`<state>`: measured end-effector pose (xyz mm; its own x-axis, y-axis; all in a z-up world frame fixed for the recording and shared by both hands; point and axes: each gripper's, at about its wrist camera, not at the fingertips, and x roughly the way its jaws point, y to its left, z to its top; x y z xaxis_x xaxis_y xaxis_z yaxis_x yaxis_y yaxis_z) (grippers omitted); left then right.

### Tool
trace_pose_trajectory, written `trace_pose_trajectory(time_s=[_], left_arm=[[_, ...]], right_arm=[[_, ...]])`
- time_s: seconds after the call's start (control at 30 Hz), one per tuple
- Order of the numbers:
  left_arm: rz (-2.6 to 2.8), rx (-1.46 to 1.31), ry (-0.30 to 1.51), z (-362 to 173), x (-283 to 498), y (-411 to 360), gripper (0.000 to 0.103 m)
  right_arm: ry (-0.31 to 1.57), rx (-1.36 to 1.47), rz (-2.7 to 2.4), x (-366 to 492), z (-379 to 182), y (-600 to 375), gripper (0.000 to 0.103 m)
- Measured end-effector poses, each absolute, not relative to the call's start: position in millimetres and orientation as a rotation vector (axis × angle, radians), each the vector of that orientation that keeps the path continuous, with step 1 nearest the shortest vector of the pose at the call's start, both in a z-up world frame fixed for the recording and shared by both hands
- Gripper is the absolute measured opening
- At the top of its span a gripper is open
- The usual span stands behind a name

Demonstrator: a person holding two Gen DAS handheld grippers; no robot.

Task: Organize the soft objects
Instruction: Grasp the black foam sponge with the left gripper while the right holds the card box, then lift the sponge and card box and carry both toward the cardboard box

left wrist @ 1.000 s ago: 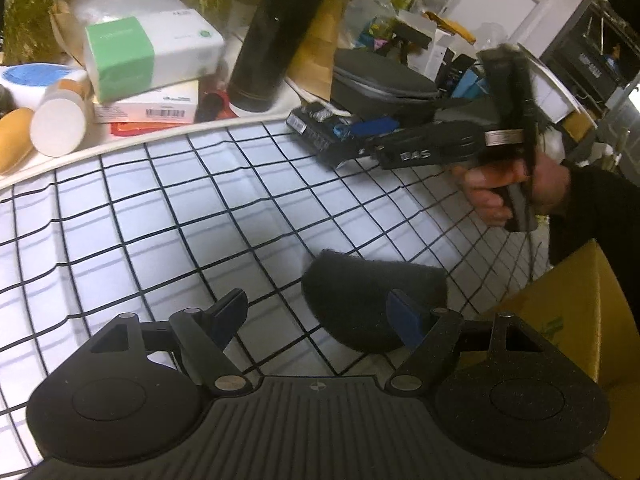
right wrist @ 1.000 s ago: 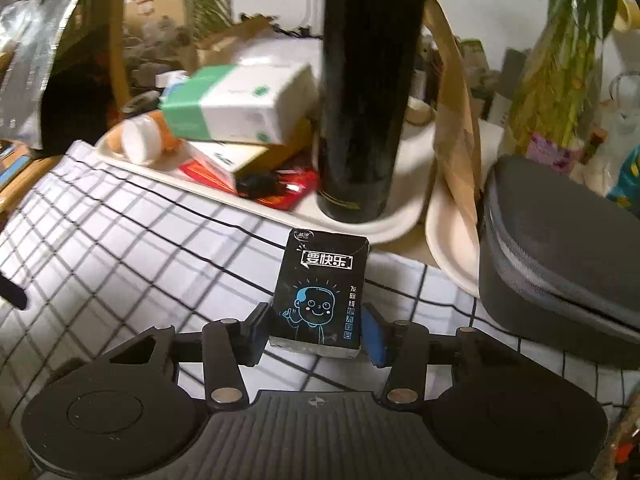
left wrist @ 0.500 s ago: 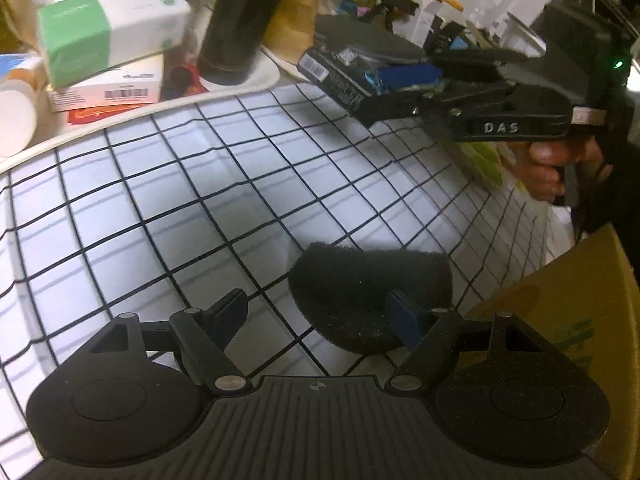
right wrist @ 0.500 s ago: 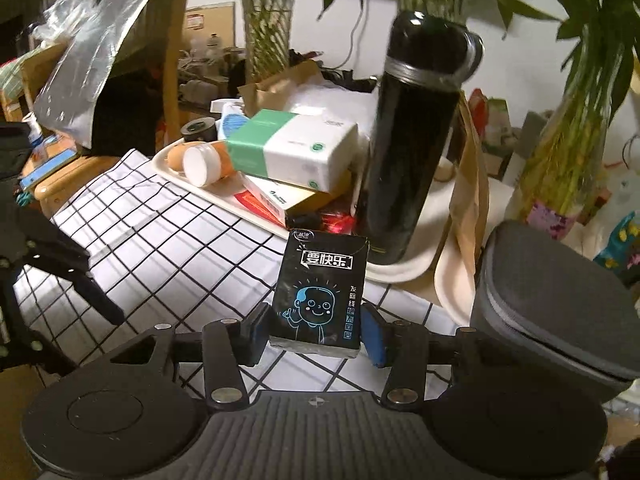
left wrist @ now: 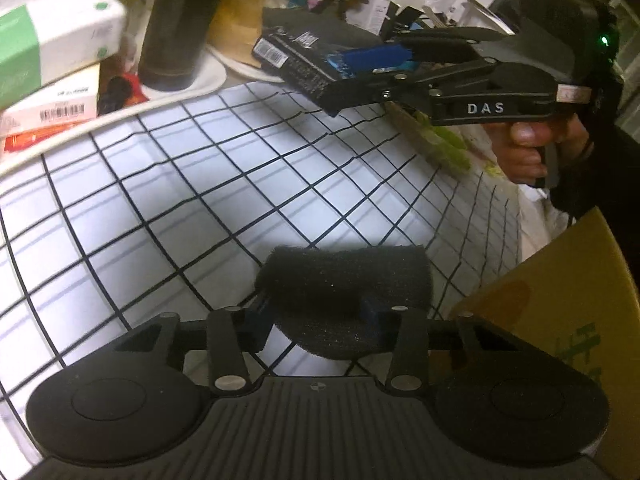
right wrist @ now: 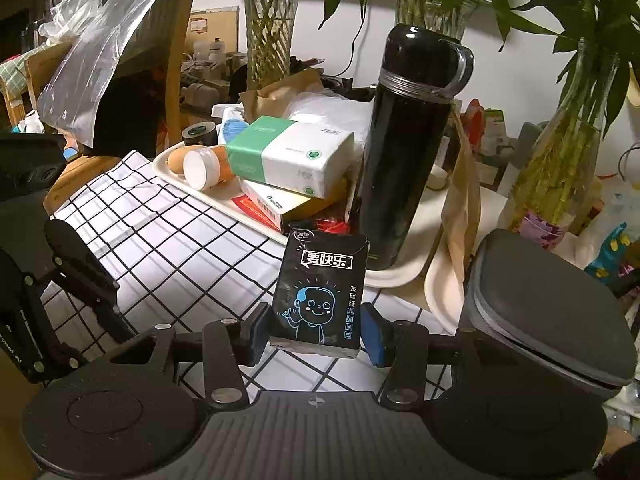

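Observation:
My left gripper (left wrist: 316, 316) is shut on a black sponge (left wrist: 344, 280), which is squeezed and folded between the fingers over the checked tablecloth (left wrist: 200, 184). My right gripper (right wrist: 316, 332) is shut on a black tissue pack (right wrist: 320, 288) with a blue cartoon face, held above the cloth. The right gripper (left wrist: 360, 64) and its tissue pack (left wrist: 300, 64) also show in the left wrist view, in the air at the upper right. The left gripper's fingers (right wrist: 80, 272) show at the left edge of the right wrist view.
A white tray (right wrist: 192, 188) at the back holds a green-and-white tissue box (right wrist: 292, 156), a black flask (right wrist: 404, 148) and small boxes. A grey zip case (right wrist: 548, 304) lies at the right. A yellow cardboard box (left wrist: 560, 296) stands at the cloth's right edge. Glass vases with bamboo stand behind.
My left gripper has closed on the black sponge, folding it. My right gripper has lifted the tissue pack up and back from the tray.

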<state>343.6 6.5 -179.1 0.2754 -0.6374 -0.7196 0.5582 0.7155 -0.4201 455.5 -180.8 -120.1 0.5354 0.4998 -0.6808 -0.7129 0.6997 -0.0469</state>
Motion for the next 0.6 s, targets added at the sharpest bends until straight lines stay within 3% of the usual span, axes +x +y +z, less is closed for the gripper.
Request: trace_pose_trajectory(time_s=[0.27,0.6], left_arm=[[-0.770,0.012,0.921,-162,336,-1,0.023],[-0.654,0.061,0.809,-140,335,8,0.019]], right_arm=[[0.691,-0.346,0.735,455,-120,-183,0.050],[0.690,-0.336,0.709,453,-115,-191,0.050]])
